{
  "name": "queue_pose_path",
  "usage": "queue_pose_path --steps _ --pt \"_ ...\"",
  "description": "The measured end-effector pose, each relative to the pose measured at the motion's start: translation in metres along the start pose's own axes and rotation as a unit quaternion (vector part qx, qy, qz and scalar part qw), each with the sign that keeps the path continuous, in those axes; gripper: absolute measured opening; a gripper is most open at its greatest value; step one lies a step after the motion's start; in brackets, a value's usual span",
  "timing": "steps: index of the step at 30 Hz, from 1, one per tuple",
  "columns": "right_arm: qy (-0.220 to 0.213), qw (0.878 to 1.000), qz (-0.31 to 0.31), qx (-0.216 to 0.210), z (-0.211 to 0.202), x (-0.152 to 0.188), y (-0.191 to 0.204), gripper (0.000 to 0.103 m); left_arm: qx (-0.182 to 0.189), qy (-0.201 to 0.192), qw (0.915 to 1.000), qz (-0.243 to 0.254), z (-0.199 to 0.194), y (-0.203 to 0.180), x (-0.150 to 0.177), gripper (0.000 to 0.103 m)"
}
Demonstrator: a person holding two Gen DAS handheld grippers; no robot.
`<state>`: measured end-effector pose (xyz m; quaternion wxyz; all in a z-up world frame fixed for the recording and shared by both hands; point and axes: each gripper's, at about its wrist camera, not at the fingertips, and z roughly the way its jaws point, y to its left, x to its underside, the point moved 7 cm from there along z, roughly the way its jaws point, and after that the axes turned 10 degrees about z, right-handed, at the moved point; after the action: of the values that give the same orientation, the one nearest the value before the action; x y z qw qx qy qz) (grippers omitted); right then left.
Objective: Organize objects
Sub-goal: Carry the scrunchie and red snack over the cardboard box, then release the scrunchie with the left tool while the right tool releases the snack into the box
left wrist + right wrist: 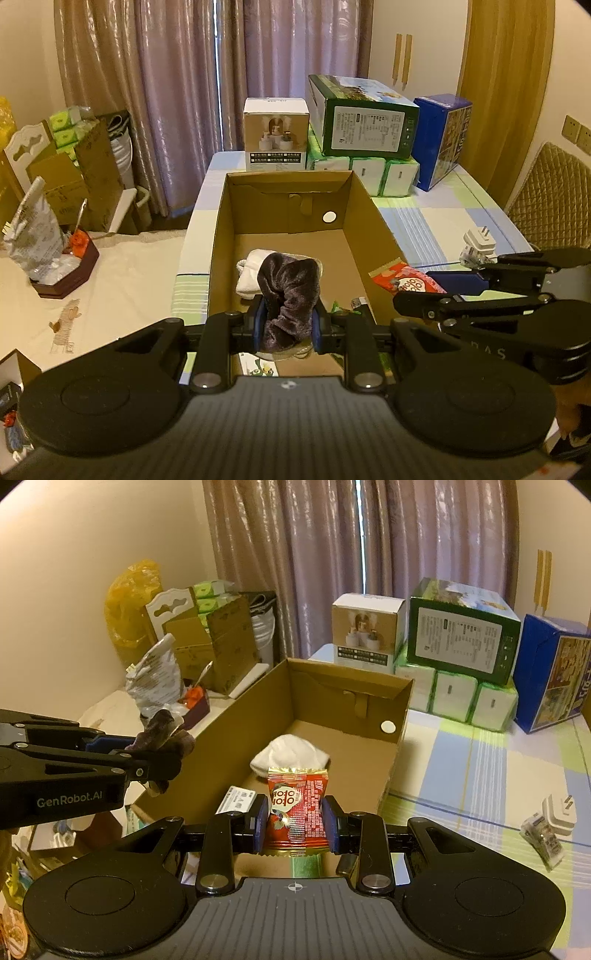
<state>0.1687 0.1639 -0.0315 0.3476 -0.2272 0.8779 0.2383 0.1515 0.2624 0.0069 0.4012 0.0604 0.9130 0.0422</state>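
An open cardboard box (364,218) (397,746) sits on the checked table. A white rolled sock (250,271) (291,755) lies on its floor. My left gripper (288,326) is shut on a dark purple velvet cloth (290,295), held over the near end of the box; that cloth (162,734) shows at the left of the right wrist view. My right gripper (295,821) is shut on a red snack packet (295,814) above the box's near right edge; the packet (402,282) also shows in the left wrist view. A small white card (236,799) lies in the box.
Stacked boxes: white (276,133), green (364,118), blue (441,138), and tissue packs (364,175) stand at the table's far end. A white plug adapter (557,814) and a small clear packet (541,838) lie on the table to the right. Cartons and bags (55,221) crowd the left.
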Motion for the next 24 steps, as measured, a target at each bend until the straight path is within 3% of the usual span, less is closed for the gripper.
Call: queue_pose_path --steps 12,14,15,17,24 --pt "0.002 0.999 0.034 0.003 0.014 -0.014 -0.018 0.029 -0.004 0.022 0.9997 0.014 0.037 0.011 -0.007 0.022" --pt "0.004 0.999 0.038 0.004 0.016 -0.014 -0.02 0.029 0.0 0.02 0.9997 0.013 0.043 0.009 -0.009 0.029" --pt "0.004 0.999 0.039 0.004 0.017 -0.014 -0.021 0.029 0.004 0.015 0.9998 0.013 0.046 0.008 -0.009 0.046" --pt "0.004 0.999 0.042 0.004 0.018 -0.014 -0.022 0.029 -0.001 0.012 0.9999 0.008 0.05 0.008 -0.01 0.068" --pt "0.005 0.999 0.053 0.005 0.018 -0.012 -0.03 0.029 -0.017 0.011 0.9998 0.003 0.045 0.015 -0.004 0.066"
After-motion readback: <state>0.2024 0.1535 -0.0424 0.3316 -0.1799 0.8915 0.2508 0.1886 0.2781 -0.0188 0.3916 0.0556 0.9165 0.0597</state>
